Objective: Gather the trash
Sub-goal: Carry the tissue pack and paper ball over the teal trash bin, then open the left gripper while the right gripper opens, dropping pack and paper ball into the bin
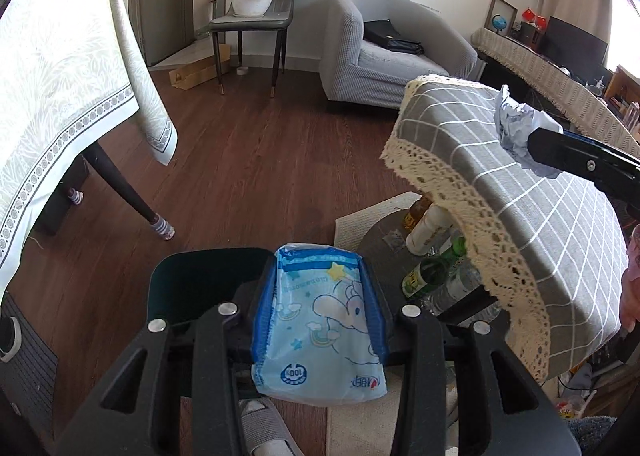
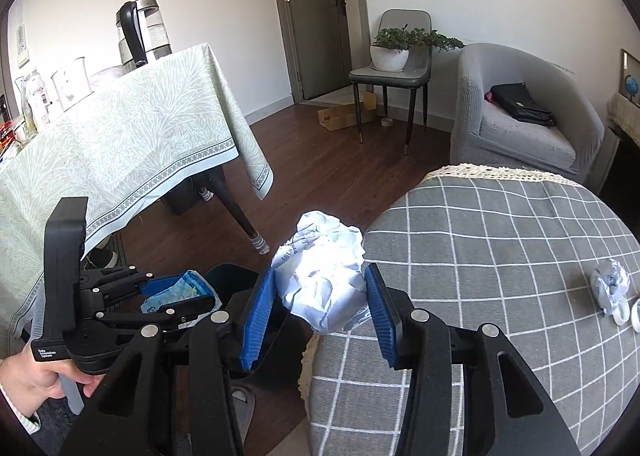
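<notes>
My left gripper (image 1: pixel 320 296) is shut on a light-blue tissue packet (image 1: pixel 320 328) with a cartoon print, held above a dark bin (image 1: pixel 200 284) on the floor. The left gripper (image 2: pixel 176 296) and the packet (image 2: pixel 180 292) also show in the right wrist view. My right gripper (image 2: pixel 320 304) is shut on a crumpled white paper ball (image 2: pixel 324 276), held at the left edge of the grey checked table (image 2: pixel 500 256). The paper ball (image 1: pixel 520 127) also shows in the left wrist view. A second crumpled paper (image 2: pixel 610 284) lies on the table at the right.
A table with a pale green cloth (image 2: pixel 120 143) and a kettle (image 2: pixel 140 31) stands at the left. Bottles (image 1: pixel 432 268) sit on a shelf under the checked table. A grey armchair (image 2: pixel 520 115) and a chair with a plant (image 2: pixel 392 51) stand behind. White rings (image 2: pixel 624 312) lie beside the second paper.
</notes>
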Demonstrator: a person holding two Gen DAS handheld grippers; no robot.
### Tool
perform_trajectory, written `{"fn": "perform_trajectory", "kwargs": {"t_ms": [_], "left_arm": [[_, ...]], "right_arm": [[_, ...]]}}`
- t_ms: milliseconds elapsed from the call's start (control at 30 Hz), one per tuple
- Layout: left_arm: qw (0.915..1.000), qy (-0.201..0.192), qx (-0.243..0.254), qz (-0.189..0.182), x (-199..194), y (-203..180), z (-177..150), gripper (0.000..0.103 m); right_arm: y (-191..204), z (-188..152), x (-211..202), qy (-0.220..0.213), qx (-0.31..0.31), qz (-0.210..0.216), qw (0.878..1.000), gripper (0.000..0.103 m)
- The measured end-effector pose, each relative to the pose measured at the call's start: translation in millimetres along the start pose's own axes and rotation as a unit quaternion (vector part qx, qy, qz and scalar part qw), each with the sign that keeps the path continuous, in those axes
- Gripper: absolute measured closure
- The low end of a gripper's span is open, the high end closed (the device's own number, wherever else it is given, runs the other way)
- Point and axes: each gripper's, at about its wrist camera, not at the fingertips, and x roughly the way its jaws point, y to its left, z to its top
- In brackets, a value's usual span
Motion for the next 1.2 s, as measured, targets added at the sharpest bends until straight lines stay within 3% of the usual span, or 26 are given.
{"fn": "perform_trajectory", "kwargs": {"t_ms": [433,733,933,1200], "left_arm": [[0.9943,0.086,-0.047,0.042,52.7,77.7,-23.5,0.061],[0.9892,0.117,-0.069,0.056,67.1,108.2,-37.4,0.060],[0.9847,0.140,-0.087,0.057,75.5,125.2,-44.4,0.042],[0.9866,0.116,-0.101,0.056,62.3,137.1,-42.2,0.033]], "right_arm": [[64.5,9.3,66.6,0.037,-0.018,0.059,0.997,0.057],[87.9,8.4,103.6,0.066,-0.020,0.073,0.995,0.057],[96.2,6.9,122.3,0.080,-0.016,0.081,0.993,0.057],[103.5,-1.3,151.4,0.112,-0.019,0.078,0.991,0.057]]}}
